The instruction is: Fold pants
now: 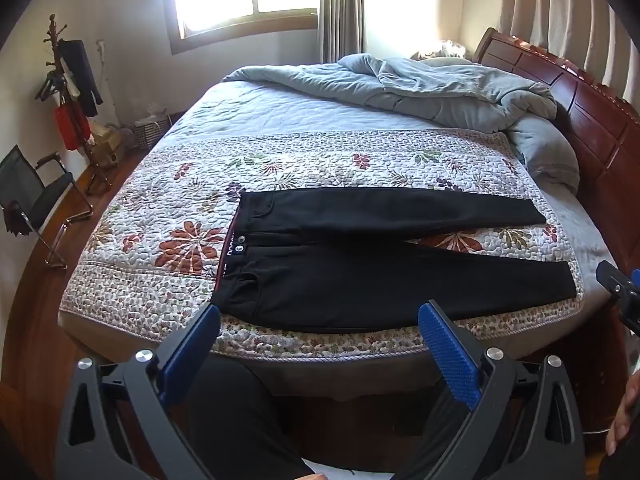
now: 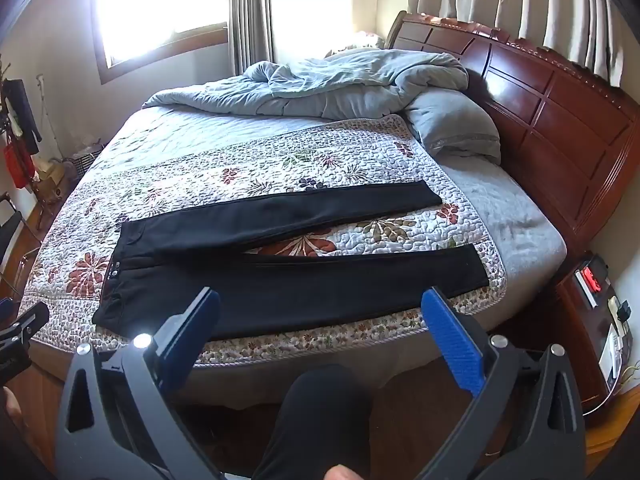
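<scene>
Coat stand (image 1: 70, 92): far left by the wall, dark clothes and a red bag hanging from it.
Chair (image 1: 38, 200): black, on the wood floor left of the bed.
Left claw (image 1: 320, 326): released, blue pads spread wide with nothing between them, held over the near edge of the bed and tilted down toward the waistband.
Pants (image 1: 360, 280): black, lying flat and unfolded on the quilt near the front edge of the bed; waistband to the left (two buttons showing), legs running right and splayed apart, with quilt visible between them.
Quilt (image 1: 168, 216): floral, spread across the near half of the bed under the pants.
Right claw (image 2: 320, 322): released too, pads wide apart and empty, hanging over the near leg of the pants without touching it.
Duvet (image 2: 320, 88): grey, bunched at the far side of the bed.
Pillow (image 2: 452, 128): grey, against the headboard.
Headboard (image 2: 560, 120): dark red wood, right side.
Nightstand (image 2: 592, 320): far right, small items on top (too small to make out).
</scene>
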